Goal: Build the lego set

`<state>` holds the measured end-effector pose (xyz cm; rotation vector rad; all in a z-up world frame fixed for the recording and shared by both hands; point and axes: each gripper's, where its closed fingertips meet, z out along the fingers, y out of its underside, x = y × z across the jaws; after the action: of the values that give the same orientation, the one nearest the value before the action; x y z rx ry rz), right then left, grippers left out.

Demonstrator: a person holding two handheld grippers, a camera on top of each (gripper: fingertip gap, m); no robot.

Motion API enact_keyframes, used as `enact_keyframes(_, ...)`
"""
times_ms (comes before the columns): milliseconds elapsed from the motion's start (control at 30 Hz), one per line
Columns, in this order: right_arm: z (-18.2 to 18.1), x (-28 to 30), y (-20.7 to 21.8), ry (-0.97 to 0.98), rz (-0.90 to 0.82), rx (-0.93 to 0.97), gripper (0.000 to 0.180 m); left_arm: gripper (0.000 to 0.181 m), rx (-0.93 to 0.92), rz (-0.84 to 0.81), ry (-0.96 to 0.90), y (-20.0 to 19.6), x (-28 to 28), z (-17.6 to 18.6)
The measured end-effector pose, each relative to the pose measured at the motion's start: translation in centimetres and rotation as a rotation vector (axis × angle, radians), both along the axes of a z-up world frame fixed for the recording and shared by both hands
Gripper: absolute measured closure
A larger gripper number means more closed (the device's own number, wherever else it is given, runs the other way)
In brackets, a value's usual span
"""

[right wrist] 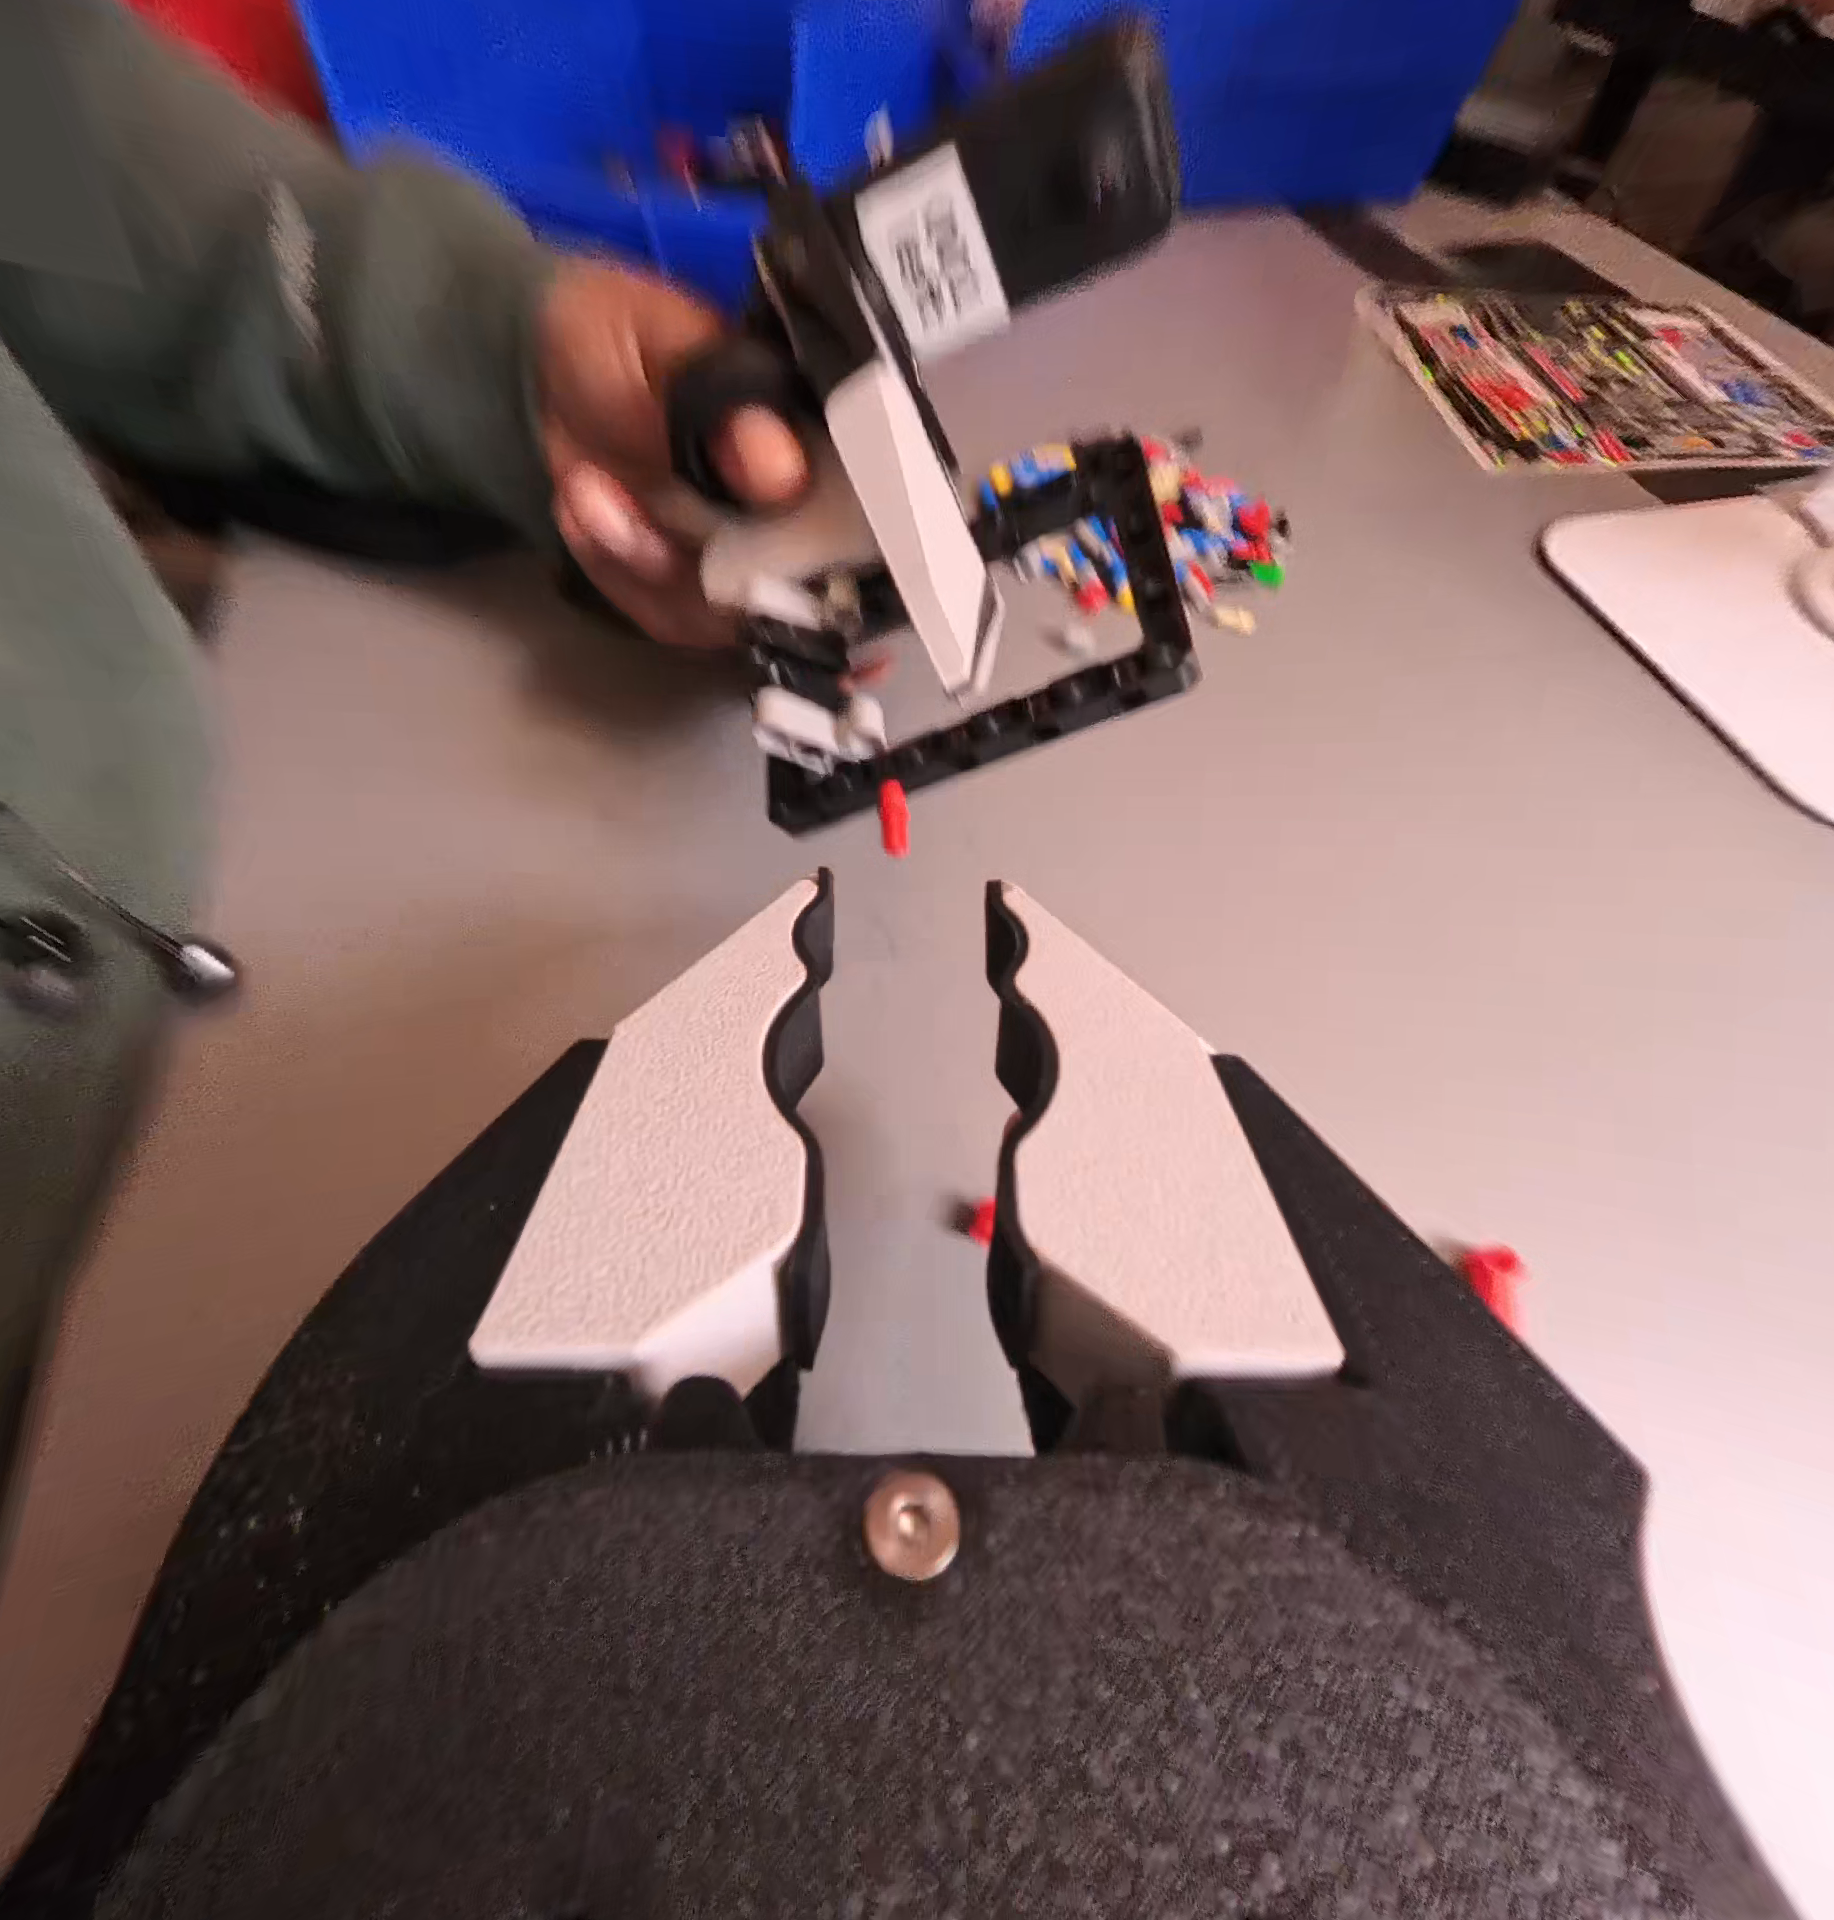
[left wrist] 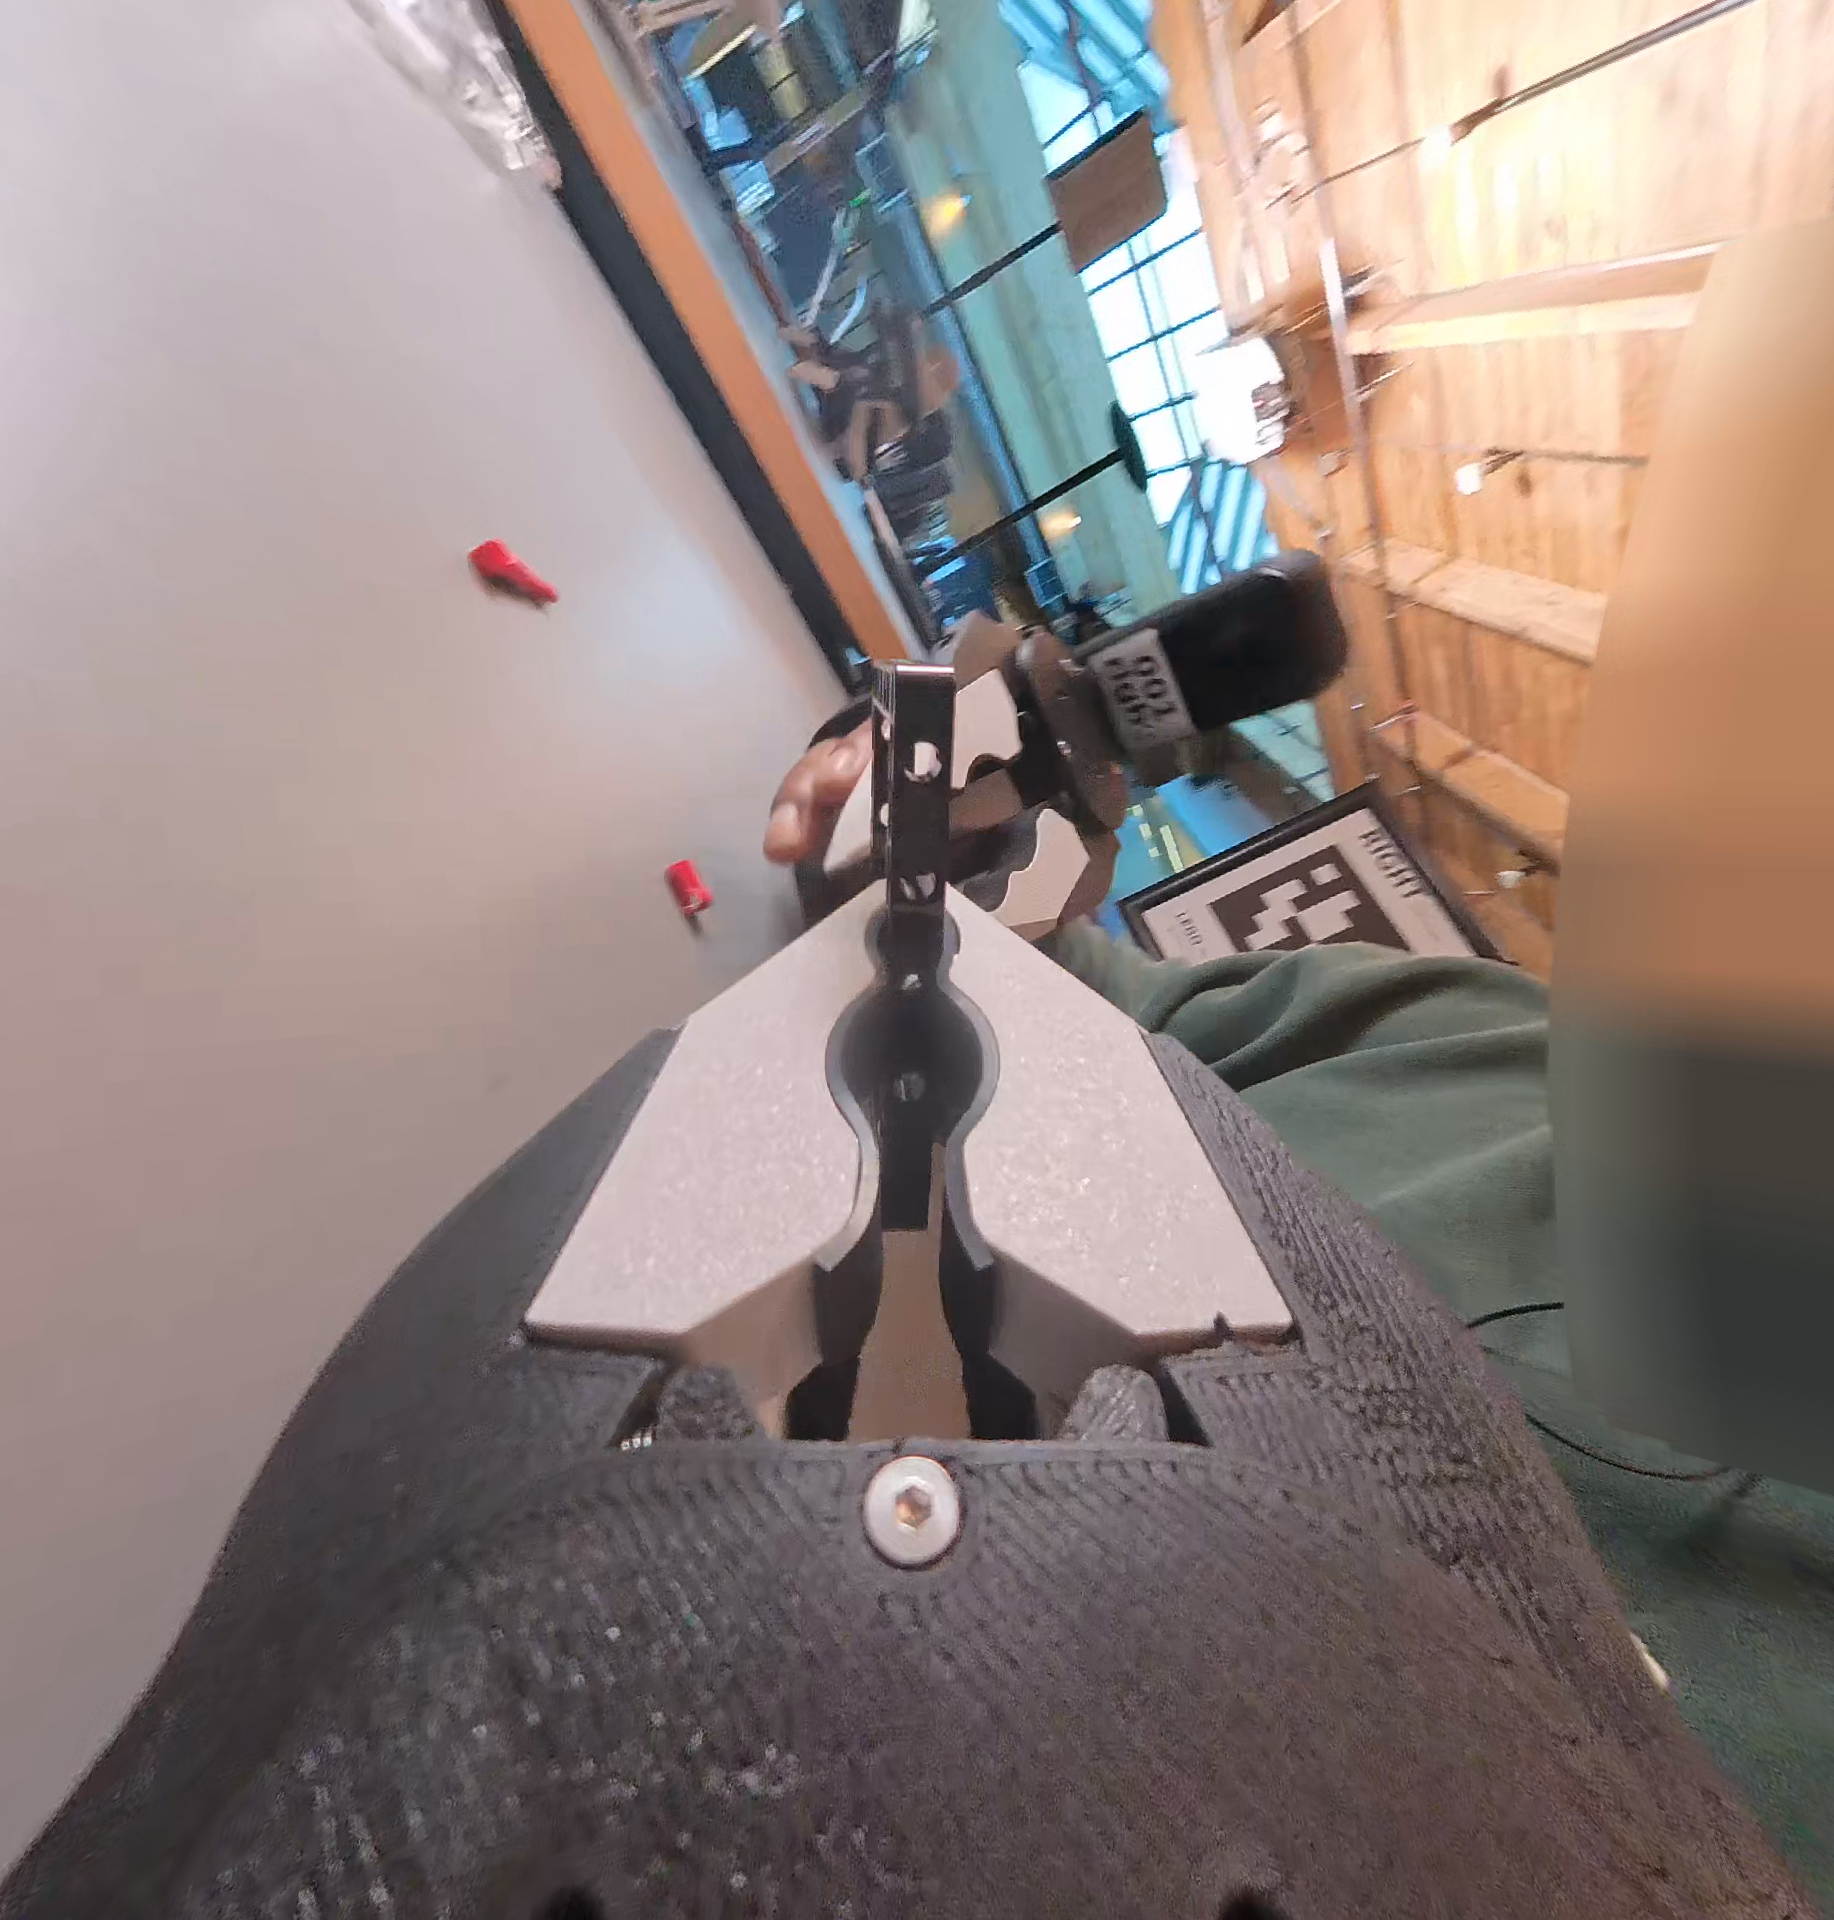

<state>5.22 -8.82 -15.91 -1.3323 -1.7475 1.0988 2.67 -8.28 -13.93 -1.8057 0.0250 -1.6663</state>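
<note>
While clamped in left hand-held gripper [left wrist: 908, 935], black frame [right wrist: 1006, 717] held above tabletop [right wrist: 1412, 935], long side crosswise, red pin [right wrist: 894, 816] pointing back at right hand-held gripper [right wrist: 908, 894]: jaws parted, empty, just short, directly in line.

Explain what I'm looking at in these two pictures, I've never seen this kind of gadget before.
No robot here: a person holds a two-fingered claw in each hand, each with a camera looking along its fingers. The left camera's picture is tilted; its left claw is shut on a black lego frame, seen edge-on. The other picture comes from the right claw, open and empty above a grey table. It shows the frame held by the left claw, with a red peg sticking out. On the table lie loose red pegs, a pile of small pieces and a booklet.
</note>
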Motion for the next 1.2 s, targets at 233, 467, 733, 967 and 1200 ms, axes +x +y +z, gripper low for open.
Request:
enact_keyframes(233, 2.9, -1.1, -0.9, 0.138, 0.022, -0.198, 0.179, 0.181, 0.078, 0.003, -0.093, -0.4, 0.2, 2.4)
enact_keyframes(467, 3.4, -1.3, -1.3, 0.176, 0.023, -0.240, 0.172, 0.181, 0.122, 0.019, -0.122, -0.6, 0.0, 3.5)
enact_keyframes(733, 3.8, -1.4, -1.5, 0.195, 0.032, -0.217, 0.177, 0.181, 0.156, 0.018, -0.123, -0.8, 0.2, 4.0)
enact_keyframes(967, 4.2, -0.8, -1.5, 0.220, 0.042, -0.211, 0.177, 0.181, 0.191, -0.004, -0.065, -1.3, 0.6, 3.9)
enact_keyframes(1200, 3.9, -0.1, -1.7, 0.238, 0.079, 0.001, 0.177, 0.181, 0.190, -0.045, -0.022, -1.6, 1.2, 3.4)
